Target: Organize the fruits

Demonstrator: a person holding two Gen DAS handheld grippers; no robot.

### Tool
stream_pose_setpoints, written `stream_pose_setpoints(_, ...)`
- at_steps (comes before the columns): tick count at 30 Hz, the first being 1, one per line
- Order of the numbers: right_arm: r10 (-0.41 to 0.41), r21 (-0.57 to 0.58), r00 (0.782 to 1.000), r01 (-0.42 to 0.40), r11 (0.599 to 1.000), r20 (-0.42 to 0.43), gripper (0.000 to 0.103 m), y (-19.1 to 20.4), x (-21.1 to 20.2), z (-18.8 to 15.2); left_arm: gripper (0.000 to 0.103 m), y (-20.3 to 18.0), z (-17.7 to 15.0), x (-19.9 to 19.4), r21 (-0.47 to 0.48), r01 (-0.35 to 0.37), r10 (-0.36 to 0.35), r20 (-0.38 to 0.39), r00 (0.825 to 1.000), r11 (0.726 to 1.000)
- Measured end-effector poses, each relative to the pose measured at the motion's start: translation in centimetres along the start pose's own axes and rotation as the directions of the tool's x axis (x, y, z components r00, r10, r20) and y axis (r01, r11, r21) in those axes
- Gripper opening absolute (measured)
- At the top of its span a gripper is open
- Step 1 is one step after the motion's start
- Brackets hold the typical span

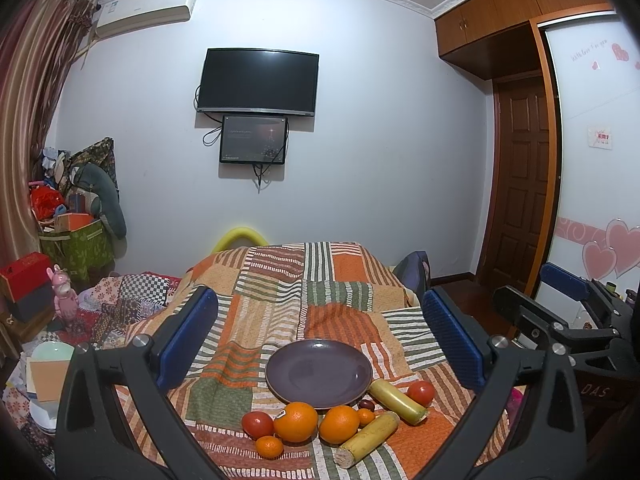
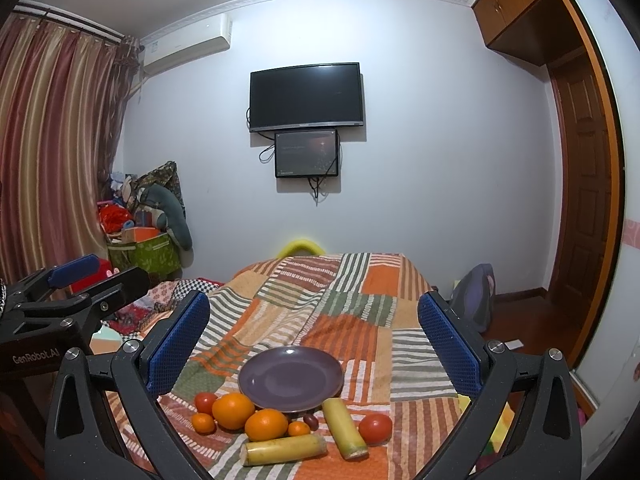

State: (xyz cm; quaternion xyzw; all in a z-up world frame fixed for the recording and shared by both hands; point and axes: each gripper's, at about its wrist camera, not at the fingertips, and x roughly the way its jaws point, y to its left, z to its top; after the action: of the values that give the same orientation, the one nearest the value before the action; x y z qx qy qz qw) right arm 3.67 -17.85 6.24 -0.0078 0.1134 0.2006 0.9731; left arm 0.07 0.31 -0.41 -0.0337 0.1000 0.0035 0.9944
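An empty purple plate (image 1: pixel 319 372) (image 2: pixel 291 378) lies on a patchwork cloth (image 1: pixel 280 280). In front of it sit two oranges (image 1: pixel 295 422) (image 1: pixel 339 424), two tomatoes (image 1: pixel 257 424) (image 1: pixel 421 393), two small mandarins (image 1: pixel 269 447) (image 1: pixel 366 417), a small dark fruit (image 1: pixel 365 404) and two yellow cane pieces (image 1: pixel 397 401) (image 1: pixel 368 438). My left gripper (image 1: pixel 320 336) hangs open above and short of the plate, holding nothing. My right gripper (image 2: pixel 314 344) is open too, level with it on the right, and also shows in the left wrist view (image 1: pixel 536 286).
The cloth's edges fall away left and right. Left of it are stacked bowls (image 1: pixel 52 354), a pink figurine (image 1: pixel 64 300) and piled boxes and bags (image 1: pixel 76 240). A TV (image 1: pixel 258 82) hangs on the far wall; a wardrobe and a door (image 1: pixel 520 184) stand at right.
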Motion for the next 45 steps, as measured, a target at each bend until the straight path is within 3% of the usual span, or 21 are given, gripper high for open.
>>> stream_pose_setpoints(10, 0.020, -0.007, 0.999, -0.020, 1.000, -0.028, 0.103, -0.2, 0.9, -0.7, 0.100, 0.2, -0.5, 0.6, 0.014, 0.000, 0.000, -0.007, 1.000, 1.000)
stream_pose_setpoints(12, 0.026, 0.001, 0.999, -0.026, 1.000, -0.041, 0.100, -0.5, 1.2, -1.0, 0.087, 0.1, -0.7, 1.2, 0.019, 0.001, -0.001, -0.027, 1.000, 1.000)
stream_pose_setpoints(18, 0.033, 0.016, 0.993, -0.032, 0.999, -0.114, 0.083, -1.9, 2.8, -2.1, 0.071, 0.7, -1.6, 4.0, 0.030, 0.013, -0.009, -0.126, 0.992, 0.999)
stream_pose_setpoints(22, 0.016, 0.018, 0.984, -0.013, 1.000, -0.176, 0.077, -3.3, 4.1, -3.4, 0.060, 1.1, -2.8, 6.4, 0.046, 0.018, -0.008, -0.217, 0.976, 0.999)
stream_pose_setpoints(26, 0.006, 0.026, 0.965, 0.000, 1.000, -0.261, 0.065, -4.8, 5.6, -5.1, 0.059, 1.4, -4.8, 8.8, 0.064, 0.023, -0.003, -0.306, 0.952, 0.998)
stream_pose_setpoints(31, 0.021, 0.063, 0.931, 0.002, 0.998, -0.366, 0.058, -6.5, 7.2, -6.8, 0.059, 2.2, -7.2, 11.4, 0.040, 0.035, -0.017, -0.395, 0.919, 0.999)
stream_pose_setpoints(37, 0.019, 0.092, 0.874, 0.029, 0.995, -0.486, 0.057, -8.0, 8.7, -9.7, 0.059, 3.4, -9.8, 14.1, 0.028, 0.049, -0.028, -0.506, 0.862, 0.998)
stream_pose_setpoints(41, 0.024, 0.115, 0.844, 0.044, 0.992, -0.536, 0.057, -8.9, 9.9, -11.0, 0.059, 3.7, -12.1, 15.9, 0.011, 0.066, -0.047, -0.586, 0.809, 0.998)
stream_pose_setpoints(45, 0.039, 0.141, 0.816, 0.053, 0.989, -0.577, 0.057, -9.5, 10.9, -12.2, 0.059, 3.9, -13.6, 17.1, 0.000, 0.070, -0.054, -0.634, 0.772, 0.998)
